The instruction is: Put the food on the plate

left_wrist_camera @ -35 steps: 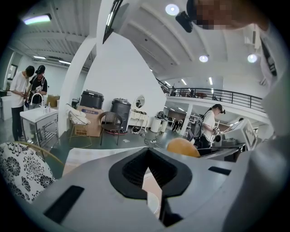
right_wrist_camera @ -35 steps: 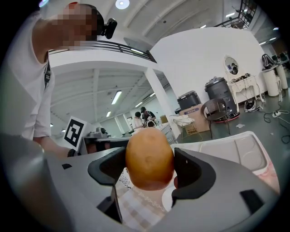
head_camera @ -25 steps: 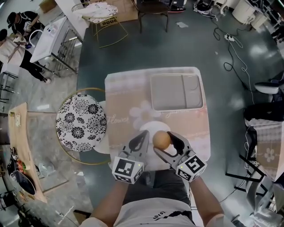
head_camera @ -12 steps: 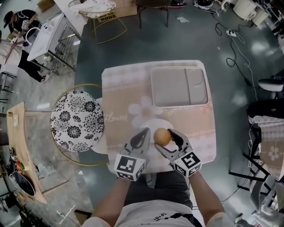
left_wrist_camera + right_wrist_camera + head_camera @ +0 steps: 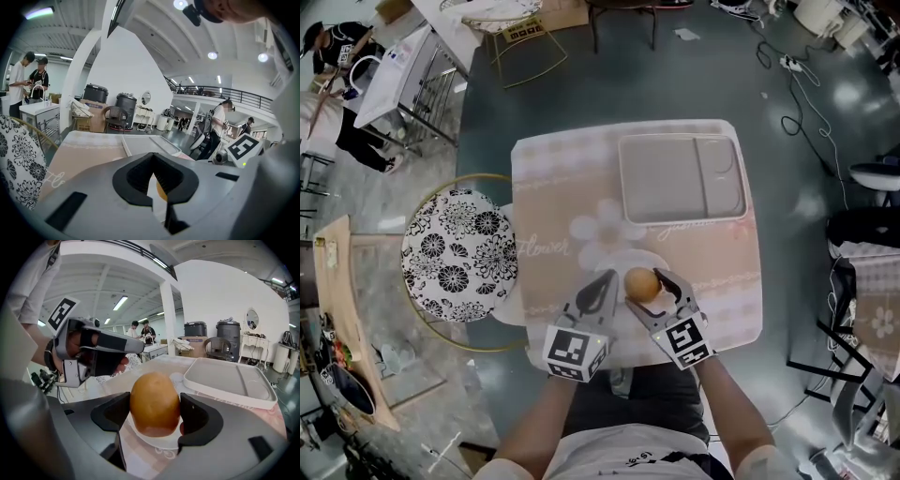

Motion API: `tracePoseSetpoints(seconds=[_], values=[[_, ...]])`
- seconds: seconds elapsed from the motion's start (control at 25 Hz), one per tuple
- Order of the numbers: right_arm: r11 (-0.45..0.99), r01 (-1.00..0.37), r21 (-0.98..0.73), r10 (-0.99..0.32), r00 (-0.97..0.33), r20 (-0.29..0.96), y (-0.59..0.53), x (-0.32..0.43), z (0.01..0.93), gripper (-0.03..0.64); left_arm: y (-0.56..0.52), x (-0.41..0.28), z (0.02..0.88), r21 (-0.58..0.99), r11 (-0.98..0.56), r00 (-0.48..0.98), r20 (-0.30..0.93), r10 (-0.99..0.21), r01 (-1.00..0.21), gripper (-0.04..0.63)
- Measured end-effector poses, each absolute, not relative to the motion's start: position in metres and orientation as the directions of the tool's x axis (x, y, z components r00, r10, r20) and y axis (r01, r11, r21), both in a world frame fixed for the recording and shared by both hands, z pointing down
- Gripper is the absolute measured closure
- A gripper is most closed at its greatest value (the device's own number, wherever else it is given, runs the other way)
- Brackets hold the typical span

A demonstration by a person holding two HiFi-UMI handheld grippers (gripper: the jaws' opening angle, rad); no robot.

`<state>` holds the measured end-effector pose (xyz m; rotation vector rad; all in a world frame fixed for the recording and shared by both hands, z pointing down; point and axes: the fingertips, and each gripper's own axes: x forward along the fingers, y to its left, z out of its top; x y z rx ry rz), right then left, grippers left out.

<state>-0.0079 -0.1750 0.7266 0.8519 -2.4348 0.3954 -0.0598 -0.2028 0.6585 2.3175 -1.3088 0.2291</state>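
1. Head view: food [image 5: 642, 283], round and brown, is sitting between the jaws of the right gripper [image 5: 654, 295], directly over the small white plate [image 5: 617, 264] at the 6 o'clock edge of the table [image 5: 548, 211]. The grey tray [image 5: 675, 178] is lying at 1 o'clock from the plate. The left gripper [image 5: 602, 291] is waiting at 9 o'clock of the food, just beside it.

2. Left gripper view: the left gripper [image 5: 152, 176] is showing its jaws brought together with only a thin slit, and nothing is between them. Through the slit a piece of the food [image 5: 161, 190] is appearing.

3. Right gripper view: the right gripper [image 5: 154, 413] is pressing both jaws on the sides of the food [image 5: 154, 401], about half open. The plate [image 5: 157, 441] is lying right under it; I cannot tell if the food is already touching it.

4. I am judging the step as the placing. It is going well if the food is coming straight down to the plate's middle, and the jaws are parting slowly, because a round thing is rolling easily.
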Motion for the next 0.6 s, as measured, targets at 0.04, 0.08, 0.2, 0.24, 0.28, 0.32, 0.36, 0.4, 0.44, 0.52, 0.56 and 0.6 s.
tracePoseSetpoints(seconds=[0.04, 0.08, 0.2, 0.24, 0.28, 0.32, 0.36, 0.4, 0.44, 0.52, 0.56, 0.6], values=[[0.764, -0.64, -0.083, -0.487, -0.656, 0.576, -0.175, -0.009, 0.73, 0.302, -0.203, -0.06, 0.659, 0.314, -0.436, 0.531, 0.364, -0.765, -0.843, 0.589], [0.768, -0.636, -0.069, -0.485, -0.649, 0.587, -0.175, -0.009, 0.733, 0.302, -0.203, -0.061, 0.66, 0.315, -0.434, 0.53, 0.365, -0.765, -0.844, 0.59], [0.779, -0.627, -0.027, -0.482, -0.625, 0.614, -0.176, -0.009, 0.742, 0.302, -0.204, -0.061, 0.662, 0.319, -0.428, 0.526, 0.366, -0.768, -0.846, 0.589], [0.781, -0.625, -0.016, -0.481, -0.617, 0.623, -0.177, -0.009, 0.745, 0.302, -0.204, -0.062, 0.663, 0.32, -0.425, 0.525, 0.367, -0.768, -0.847, 0.589], [0.782, -0.623, -0.008, -0.478, -0.608, 0.634, -0.177, -0.01, 0.746, 0.302, -0.205, -0.062, 0.664, 0.321, -0.423, 0.524, 0.368, -0.768, -0.847, 0.591], [0.783, -0.621, -0.002, -0.473, -0.599, 0.646, -0.177, -0.01, 0.748, 0.302, -0.205, -0.063, 0.664, 0.322, -0.422, 0.523, 0.369, -0.768, -0.848, 0.589], [0.786, -0.618, 0.002, -0.466, -0.59, 0.659, -0.176, -0.01, 0.752, 0.302, -0.205, -0.063, 0.665, 0.323, -0.421, 0.522, 0.37, -0.768, -0.848, 0.589], [0.79, -0.613, 0.005, -0.456, -0.583, 0.672, -0.175, -0.01, 0.755, 0.302, -0.204, -0.063, 0.665, 0.323, -0.42, 0.522, 0.371, -0.768, -0.848, 0.59], [0.793, -0.609, 0.006, -0.448, -0.576, 0.684, -0.174, -0.01, 0.759, 0.302, -0.204, -0.063, 0.666, 0.323, -0.419, 0.521, 0.373, -0.768, -0.849, 0.589], [0.796, -0.606, 0.008, -0.439, -0.567, 0.697, -0.174, -0.01, 0.764, 0.302, -0.204, -0.064, 0.667, 0.322, -0.418, 0.52, 0.375, -0.768, -0.85, 0.589], [0.796, -0.606, 0.009, -0.437, -0.563, 0.702, -0.176, -0.01, 0.766, 0.302, -0.204, -0.065, 0.667, 0.321, -0.417, 0.518, 0.377, -0.768, -0.851, 0.589], [0.796, -0.605, 0.011, -0.434, -0.559, 0.706, -0.177, -0.01, 0.766, 0.302, -0.205, -0.065, 0.667, 0.32, -0.415, 0.517, 0.379, -0.768, -0.852, 0.59]])
